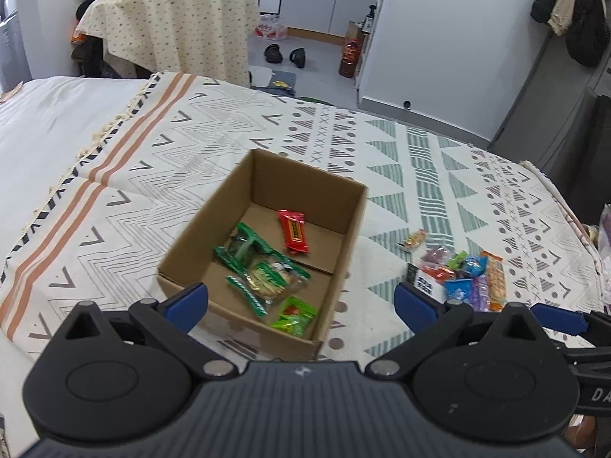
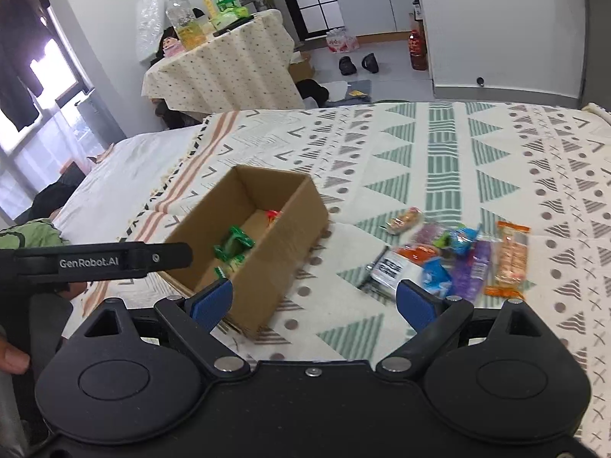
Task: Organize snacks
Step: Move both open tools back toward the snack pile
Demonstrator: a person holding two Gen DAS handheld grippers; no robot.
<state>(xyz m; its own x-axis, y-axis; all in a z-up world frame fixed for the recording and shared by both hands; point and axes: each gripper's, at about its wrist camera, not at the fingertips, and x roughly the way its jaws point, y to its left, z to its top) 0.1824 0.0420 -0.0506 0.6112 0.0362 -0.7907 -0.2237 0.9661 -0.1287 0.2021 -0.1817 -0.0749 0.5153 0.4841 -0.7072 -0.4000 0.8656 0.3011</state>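
From the left wrist view, the left gripper (image 1: 301, 301) hovers with its jaws spread wide and holding nothing, just above the near end of an open cardboard box (image 1: 345, 206) that sits on a patterned blanket (image 1: 439, 152) covering the bed. Inside the box lie a red wrapped bar (image 1: 293, 231) toward the far end, several green packets (image 1: 263, 267) in the middle and a small bright green sachet (image 1: 294, 316) at the near corner. The box probably serves as the collecting bin, so its contents read as snacks already sorted. To the right of the box, toward the blanket's right edge, a heap of loose snacks (image 1: 464, 276) waits, with one small wrapped cake (image 1: 414, 240) lying a little apart from it.

From the right wrist view, the right gripper (image 2: 315, 301) also has its jaws wide apart and empty, held between the box (image 2: 275, 252) and the heap (image 2: 450, 259). An orange-ended cracker pack (image 2: 509, 257) lies at the heap's right side, and a white black-printed packet (image 2: 387, 269) is nearest the jaws, which likely makes it the easiest next pick. The heap is slightly blurred, so labels cannot be read.
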